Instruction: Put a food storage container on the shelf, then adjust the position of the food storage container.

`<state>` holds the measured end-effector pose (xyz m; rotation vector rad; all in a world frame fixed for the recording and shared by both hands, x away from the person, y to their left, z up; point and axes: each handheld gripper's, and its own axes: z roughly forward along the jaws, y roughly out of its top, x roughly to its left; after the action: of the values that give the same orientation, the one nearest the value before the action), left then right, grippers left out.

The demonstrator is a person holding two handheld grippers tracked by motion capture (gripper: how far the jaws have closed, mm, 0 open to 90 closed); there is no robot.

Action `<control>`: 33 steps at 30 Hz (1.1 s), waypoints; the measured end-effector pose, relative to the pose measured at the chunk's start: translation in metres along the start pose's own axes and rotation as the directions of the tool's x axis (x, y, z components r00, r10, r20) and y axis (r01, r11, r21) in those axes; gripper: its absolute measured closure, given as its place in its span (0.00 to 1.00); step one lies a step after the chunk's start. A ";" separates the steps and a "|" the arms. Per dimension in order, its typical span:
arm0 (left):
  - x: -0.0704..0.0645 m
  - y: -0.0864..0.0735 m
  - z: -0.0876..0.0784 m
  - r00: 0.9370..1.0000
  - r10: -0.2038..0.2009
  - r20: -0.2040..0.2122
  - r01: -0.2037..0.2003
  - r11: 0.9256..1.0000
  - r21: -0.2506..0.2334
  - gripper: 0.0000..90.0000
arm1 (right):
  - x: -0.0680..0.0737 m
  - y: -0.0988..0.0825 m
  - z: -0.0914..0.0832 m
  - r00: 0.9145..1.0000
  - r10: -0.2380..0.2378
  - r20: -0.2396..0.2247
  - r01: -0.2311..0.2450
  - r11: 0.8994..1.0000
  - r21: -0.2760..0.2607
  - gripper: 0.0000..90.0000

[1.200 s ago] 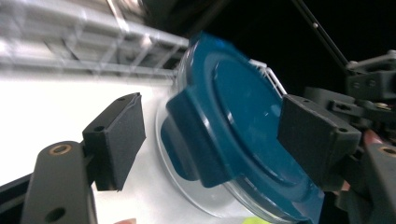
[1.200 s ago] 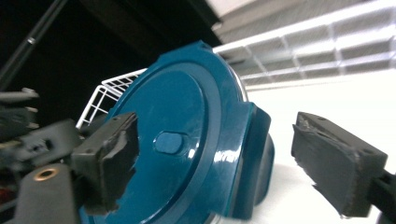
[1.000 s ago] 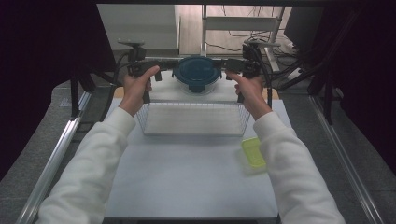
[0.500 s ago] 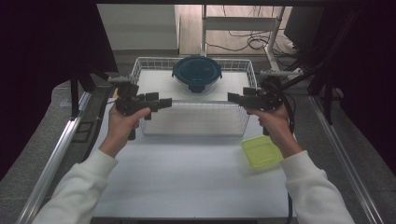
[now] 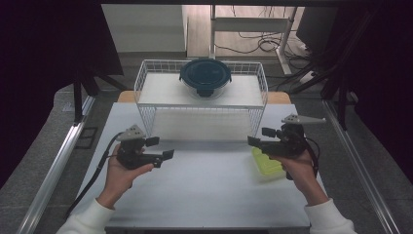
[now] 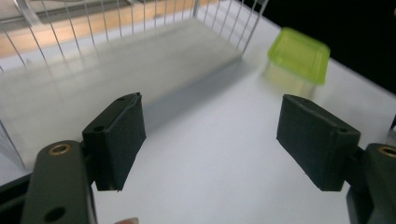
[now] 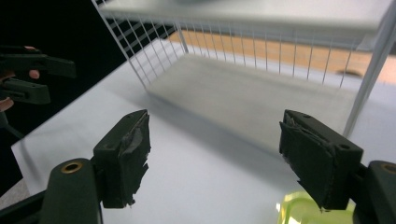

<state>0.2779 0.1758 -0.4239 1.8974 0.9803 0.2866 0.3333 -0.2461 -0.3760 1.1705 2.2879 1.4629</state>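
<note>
Glass bowl with a dark blue lid [image 5: 205,77] sits on top of the white wire rack [image 5: 146,80], at the far middle of the white surface [image 5: 209,195], with no jaws on it. A second ago both grippers were up at the rack's top, one at each side of the bowl. Now both hands have come back toward the near side and down, level with the space under the rack.

Jaws first. In the left gripper view the two black pads [image 6: 119,137] stand wide apart with only bare surface between them, so the left gripper [image 5: 163,157] holds nothing. In the right gripper view the pads [image 7: 126,154], their facing worn and torn, are likewise spread with nothing between them. The right gripper's [image 5: 257,137] jaws have just been closing a little, yet they grip nothing.

Outward from there, the right gripper hovers above the yellow-green plastic container [image 5: 268,163], which lies on the surface at the near right, just in front of the rack's right leg. The left gripper hangs at the near left, well apart from that container.

Judging by this, the bowl has been set on the rack and released, and that placing looks finished. The container under the right hand seems the likely next thing to handle.
</note>
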 end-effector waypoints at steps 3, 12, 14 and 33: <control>-0.003 -0.011 0.005 1.000 0.016 0.004 -0.016 0.999 0.040 0.25 | -0.002 -0.014 0.000 1.000 -0.008 0.011 0.008 1.000 0.026 0.28; 0.000 -0.031 0.014 1.000 0.012 -0.008 -0.012 0.998 0.069 0.25 | -0.008 -0.051 0.006 0.999 0.002 0.043 -0.007 0.994 0.108 0.28; -0.001 -0.033 0.015 1.000 0.012 -0.006 -0.012 0.997 0.075 0.25 | -0.009 -0.057 0.010 0.999 -0.004 0.050 -0.003 0.991 0.131 0.28; -0.008 -0.042 0.013 1.000 0.013 -0.028 -0.011 0.997 0.076 0.25 | -0.015 -0.061 0.025 0.998 -0.036 0.059 0.021 0.974 0.224 0.34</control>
<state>0.2588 0.1708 -0.4638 1.9731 1.0114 0.2877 0.3246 -0.2518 -0.4429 1.2161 2.4641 1.1641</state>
